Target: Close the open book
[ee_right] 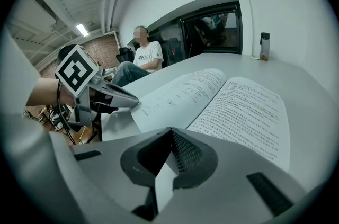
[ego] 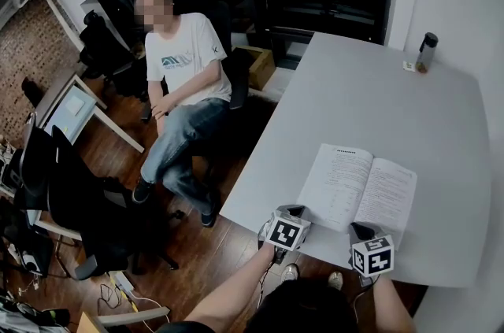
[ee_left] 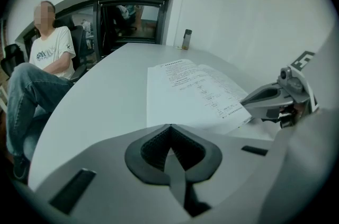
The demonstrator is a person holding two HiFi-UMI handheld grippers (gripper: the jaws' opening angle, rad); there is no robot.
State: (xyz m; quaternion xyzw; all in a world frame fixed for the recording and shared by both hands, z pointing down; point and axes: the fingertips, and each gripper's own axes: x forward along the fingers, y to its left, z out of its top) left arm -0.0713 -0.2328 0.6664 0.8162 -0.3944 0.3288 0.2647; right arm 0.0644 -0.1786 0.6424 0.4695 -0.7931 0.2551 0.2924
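An open book [ego: 361,188] lies flat on the white table [ego: 409,111] near its front edge, with printed pages facing up. My left gripper [ego: 294,211] is shut and empty, just off the book's left near corner. My right gripper [ego: 361,230] is also shut and empty, at the near edge below the spine. In the left gripper view the book [ee_left: 188,88] lies ahead, and the right gripper [ee_left: 249,102] pokes in over its near edge. In the right gripper view the left gripper [ee_right: 128,99] has its tip by the corner of the book's [ee_right: 233,104] left page. Whether it touches is unclear.
A dark bottle [ego: 426,52] stands at the table's far right corner, with a small object beside it. A person in a white shirt [ego: 187,56] sits on a chair left of the table. Desks, chairs and cables [ego: 55,190] crowd the wooden floor at the left.
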